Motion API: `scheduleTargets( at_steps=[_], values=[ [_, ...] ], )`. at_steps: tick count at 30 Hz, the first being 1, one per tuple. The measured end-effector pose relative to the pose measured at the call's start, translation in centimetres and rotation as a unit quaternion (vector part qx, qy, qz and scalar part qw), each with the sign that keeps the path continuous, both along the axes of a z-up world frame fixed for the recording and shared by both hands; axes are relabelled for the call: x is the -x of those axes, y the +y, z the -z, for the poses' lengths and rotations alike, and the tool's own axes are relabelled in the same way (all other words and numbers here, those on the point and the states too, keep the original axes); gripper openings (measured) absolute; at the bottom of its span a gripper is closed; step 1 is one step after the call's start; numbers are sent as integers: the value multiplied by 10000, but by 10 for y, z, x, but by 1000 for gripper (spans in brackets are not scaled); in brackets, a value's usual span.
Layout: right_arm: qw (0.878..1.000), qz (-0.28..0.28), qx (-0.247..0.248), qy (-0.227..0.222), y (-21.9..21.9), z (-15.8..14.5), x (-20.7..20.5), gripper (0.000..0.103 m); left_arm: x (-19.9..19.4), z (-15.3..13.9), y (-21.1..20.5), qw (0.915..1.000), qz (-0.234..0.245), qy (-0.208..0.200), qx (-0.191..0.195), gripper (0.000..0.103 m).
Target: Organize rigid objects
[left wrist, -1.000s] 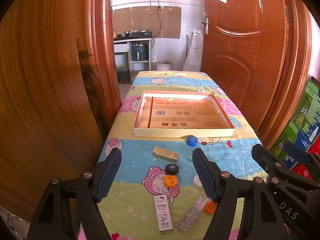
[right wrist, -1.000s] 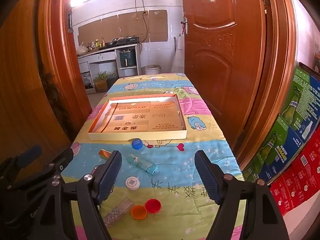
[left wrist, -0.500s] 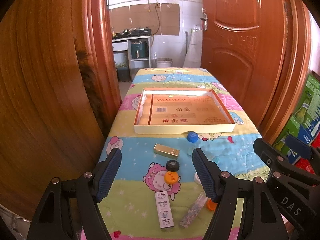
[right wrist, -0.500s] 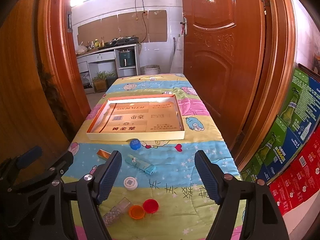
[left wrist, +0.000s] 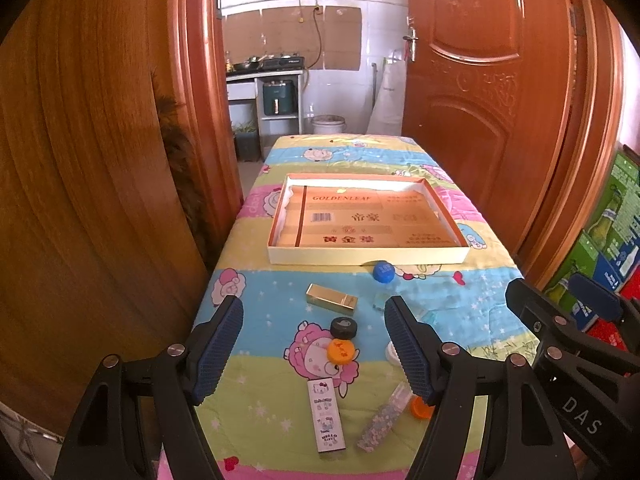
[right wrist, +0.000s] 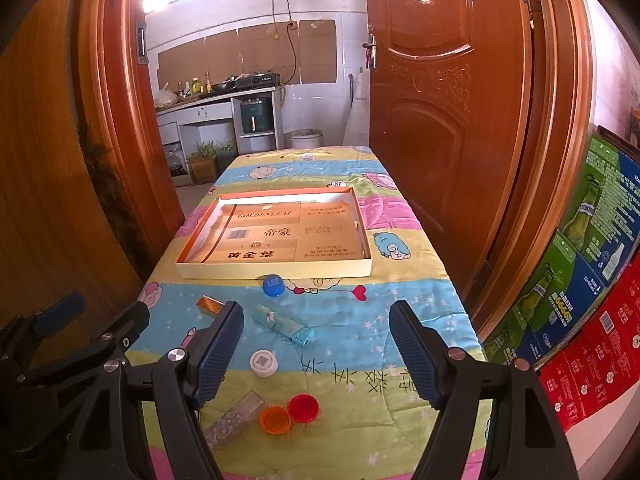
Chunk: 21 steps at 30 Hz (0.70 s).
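A shallow cardboard tray (left wrist: 368,258) (right wrist: 276,270) lies mid-table with nothing in it. Before it lie a blue cap (left wrist: 384,271) (right wrist: 273,285), a gold box (left wrist: 332,299) (right wrist: 209,305), a black cap (left wrist: 344,327), an orange cap (left wrist: 341,351), a Hello Kitty box (left wrist: 327,416), a glitter tube (left wrist: 385,416) (right wrist: 234,414), a teal lighter (right wrist: 283,325), a white cap (right wrist: 264,363), an orange lid (right wrist: 275,420) and a red lid (right wrist: 304,407). My left gripper (left wrist: 314,350) and right gripper (right wrist: 316,354) are open and empty, raised over the near table end.
The table carries a cartoon-print cloth (left wrist: 440,292). A wooden wall (left wrist: 80,200) stands close on the left and a wooden door (right wrist: 440,120) on the right. Beer cartons (right wrist: 580,272) are stacked at the right. A kitchen shows beyond the doorway.
Both grippers have risen and drawn back slightly, so the table objects sit a little farther away. Both stay open. Nothing on the table has moved.
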State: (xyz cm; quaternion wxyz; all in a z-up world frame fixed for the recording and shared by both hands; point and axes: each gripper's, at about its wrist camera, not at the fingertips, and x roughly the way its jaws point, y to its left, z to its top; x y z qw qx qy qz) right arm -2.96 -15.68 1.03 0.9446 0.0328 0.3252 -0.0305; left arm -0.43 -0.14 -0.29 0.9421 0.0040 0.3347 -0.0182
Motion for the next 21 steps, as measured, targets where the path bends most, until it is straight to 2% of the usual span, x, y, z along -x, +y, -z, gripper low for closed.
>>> scheduleTargets(
  at_steps=[21],
  values=[
    [9998,-197,-37,45,1,1,17,75,18,2,2,9999,-56,8,96,75]
  ],
)
